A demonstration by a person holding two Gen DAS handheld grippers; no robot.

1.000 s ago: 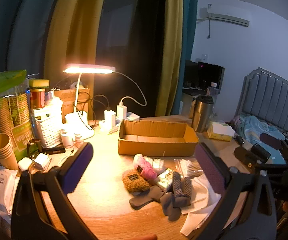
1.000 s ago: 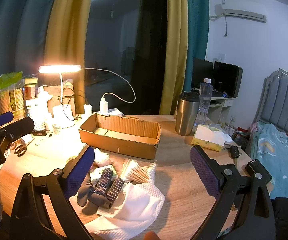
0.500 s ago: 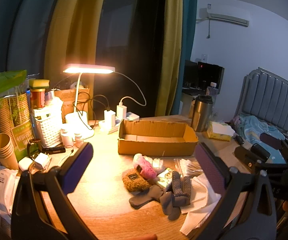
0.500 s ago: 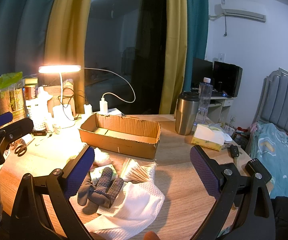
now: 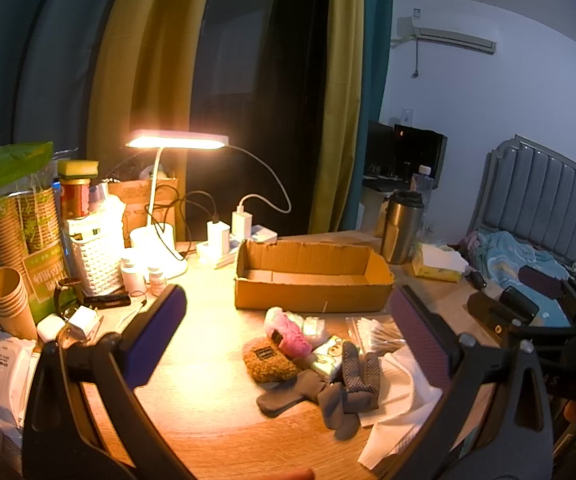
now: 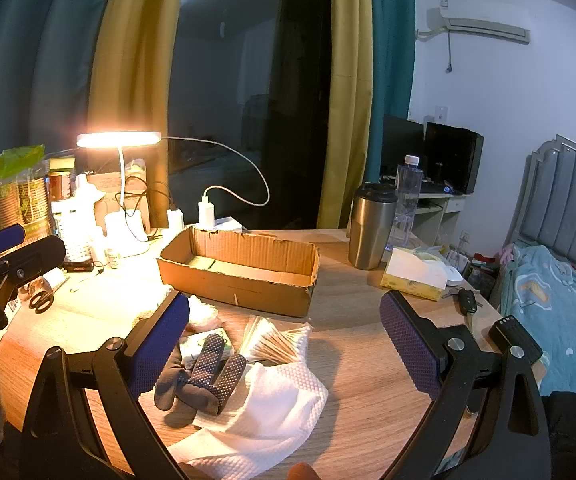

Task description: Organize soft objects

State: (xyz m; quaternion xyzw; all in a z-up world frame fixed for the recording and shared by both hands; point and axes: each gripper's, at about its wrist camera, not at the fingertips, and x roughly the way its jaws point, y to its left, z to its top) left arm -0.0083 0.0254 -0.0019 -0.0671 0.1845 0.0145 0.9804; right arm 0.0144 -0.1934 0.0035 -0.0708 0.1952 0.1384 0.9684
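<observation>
An open cardboard box (image 5: 312,276) stands mid-desk, and shows in the right wrist view (image 6: 239,268). In front of it lies a pile: a pink fluffy item (image 5: 288,330), a brown fluffy item (image 5: 269,362), dark grey gloves (image 5: 336,388) (image 6: 201,376), a white cloth (image 5: 398,400) (image 6: 263,412) and a bag of cotton swabs (image 6: 275,340). My left gripper (image 5: 288,332) is open and empty above the desk's near edge. My right gripper (image 6: 283,344) is open and empty, right of the left one.
A lit desk lamp (image 5: 175,144), chargers, a white basket (image 5: 95,258), paper cups (image 5: 7,300) and bottles crowd the left. A steel tumbler (image 6: 370,228), tissue box (image 6: 416,276) and car key (image 6: 468,302) stand right. A bed (image 6: 560,304) lies beyond.
</observation>
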